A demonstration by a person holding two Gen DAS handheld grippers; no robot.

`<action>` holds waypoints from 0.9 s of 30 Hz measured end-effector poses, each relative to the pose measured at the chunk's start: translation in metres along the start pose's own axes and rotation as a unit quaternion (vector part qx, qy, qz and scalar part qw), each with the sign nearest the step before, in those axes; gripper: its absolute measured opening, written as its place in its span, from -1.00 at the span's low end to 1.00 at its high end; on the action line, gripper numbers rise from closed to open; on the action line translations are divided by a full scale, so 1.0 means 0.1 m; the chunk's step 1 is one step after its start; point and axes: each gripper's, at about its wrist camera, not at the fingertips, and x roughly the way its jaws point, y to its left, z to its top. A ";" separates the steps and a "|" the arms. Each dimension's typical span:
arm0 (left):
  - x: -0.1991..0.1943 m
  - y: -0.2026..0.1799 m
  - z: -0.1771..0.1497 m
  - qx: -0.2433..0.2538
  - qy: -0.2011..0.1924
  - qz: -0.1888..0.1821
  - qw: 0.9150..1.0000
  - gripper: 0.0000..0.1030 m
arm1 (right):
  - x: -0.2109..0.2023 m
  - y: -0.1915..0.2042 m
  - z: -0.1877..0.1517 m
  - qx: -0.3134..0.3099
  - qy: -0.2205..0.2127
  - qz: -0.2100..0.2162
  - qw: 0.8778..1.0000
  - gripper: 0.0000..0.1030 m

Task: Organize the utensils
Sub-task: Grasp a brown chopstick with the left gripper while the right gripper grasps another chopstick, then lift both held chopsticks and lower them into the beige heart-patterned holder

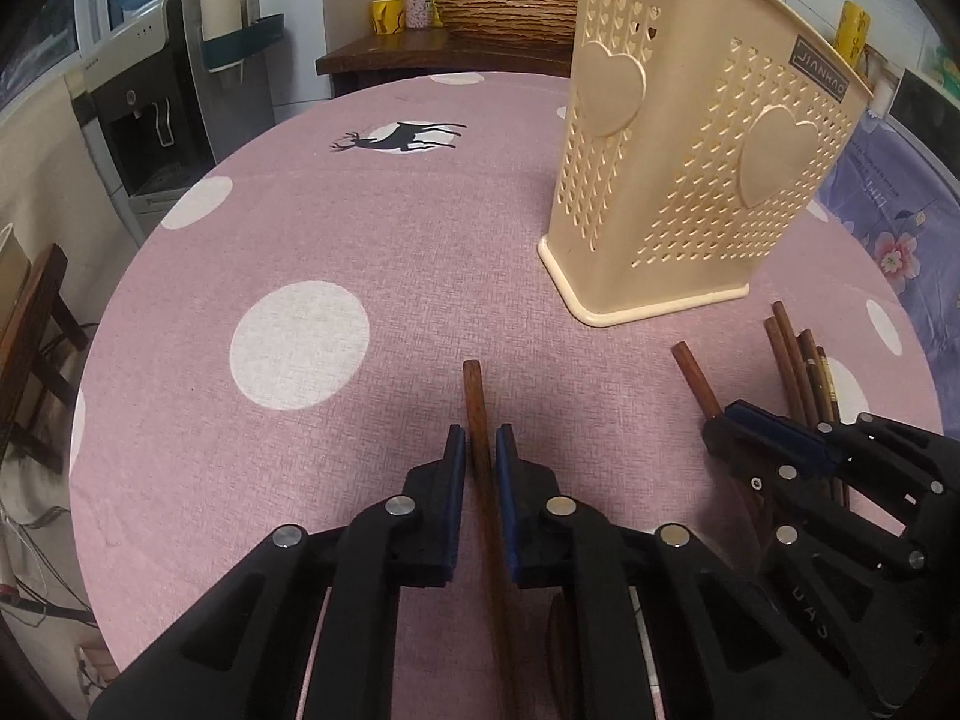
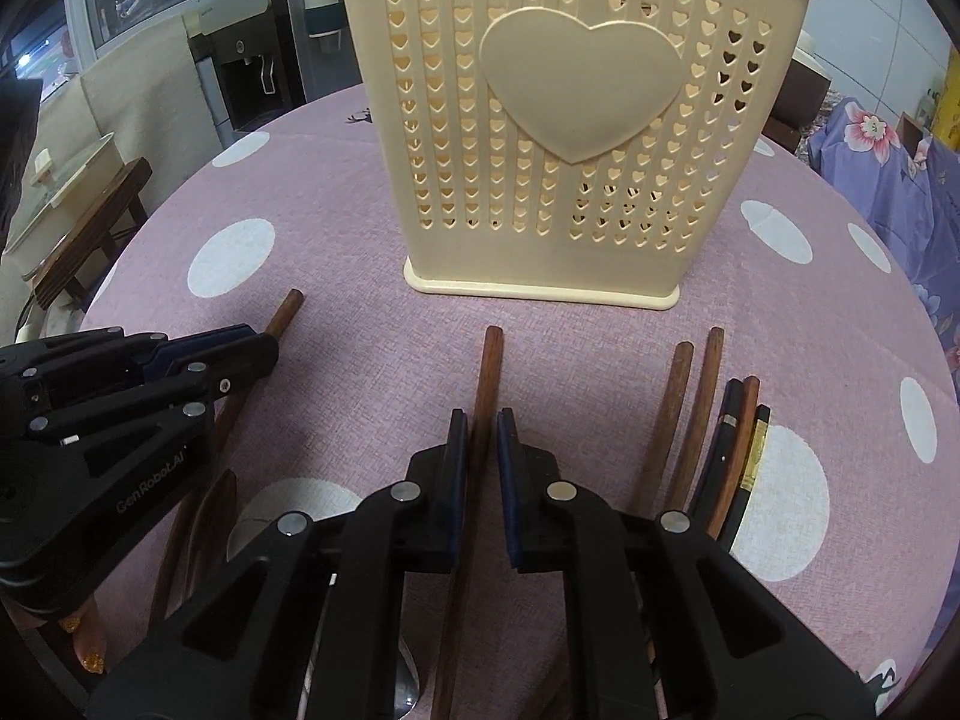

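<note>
A cream perforated utensil holder with heart shapes stands upright on the pink tablecloth; it fills the top of the right wrist view. My left gripper straddles a brown wooden handle lying on the cloth, jaws narrowly apart around it. My right gripper straddles another brown wooden handle in the same way. Each gripper also shows in the other's view: the right one and the left one. Several more wooden and dark chopsticks lie to the right.
The round table has a pink polka-dot cloth. A water dispenser stands beyond its left edge, a dark wooden cabinet with cups and bottles behind it. A wooden stool is at the left and a floral cloth at the right.
</note>
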 end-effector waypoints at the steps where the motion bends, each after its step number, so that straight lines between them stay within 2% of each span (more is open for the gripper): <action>1: 0.00 -0.01 0.00 0.002 -0.003 0.002 1.000 -0.83 | 0.00 0.00 0.00 0.000 -0.001 -0.001 1.000 -0.79; 9: 0.00 -0.03 0.00 0.004 -0.014 0.001 1.000 -0.85 | 0.01 0.02 0.02 -0.001 -0.005 -0.001 1.000 -0.82; 15: -0.07 -0.01 0.01 -0.005 -0.023 -0.017 1.000 -0.85 | -0.11 -0.08 0.03 0.018 -0.027 0.037 0.999 -0.83; 20: -0.43 0.07 0.05 -0.018 -0.060 -0.048 0.997 -0.85 | -0.44 -0.18 0.08 0.030 -0.064 0.075 0.995 -0.84; 27: -1.24 0.25 0.18 -0.035 -0.137 -0.095 0.985 -0.85 | -1.16 -0.43 0.21 0.052 -0.129 0.127 0.982 -0.85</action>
